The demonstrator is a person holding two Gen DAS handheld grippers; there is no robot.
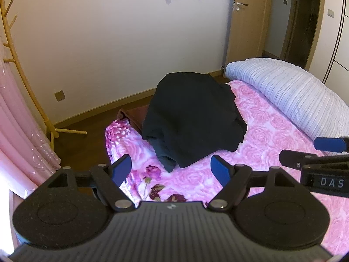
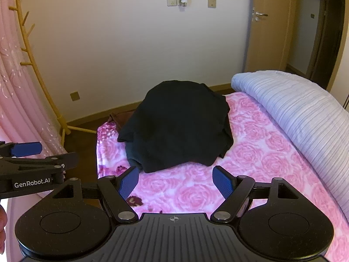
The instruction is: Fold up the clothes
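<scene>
**Dark garment heaped at the far end of the rose-print bed**

Left wrist view: the dark garment point(image 1: 192, 118) lay bunched in a mound at the centre of the frame, on a pink rose-print bedspread point(image 1: 272, 131) that filled the lower right. A striped pale quilt point(image 1: 290, 91) ran along the right side. A white wall with sockets took the upper half, a wooden door point(image 1: 246, 21) stood at upper right, and a yellow coat stand point(image 1: 19, 61) and a pink curtain point(image 1: 15, 126) lined the left edge. A brown cloth point(image 1: 133, 115) peeked out at the heap's left. The heap ran from upper centre down toward lower centre, a narrow folded end pointing at the camera. The left gripper point(image 1: 172, 170) hung above the bedspread with its blue pads spread wide, empty and touching nothing, just short of the heap's near end.

Right wrist view: the same garment point(image 2: 176, 128) sat centre frame, wider than deep here, its near hem just beyond the fingers. The right gripper point(image 2: 176, 181) was likewise spread wide, holding nothing. The left gripper point(image 2: 28, 150) entered at the middle left, and a sliver of a hand point(image 2: 2, 229) showed at the lower left edge.
</scene>
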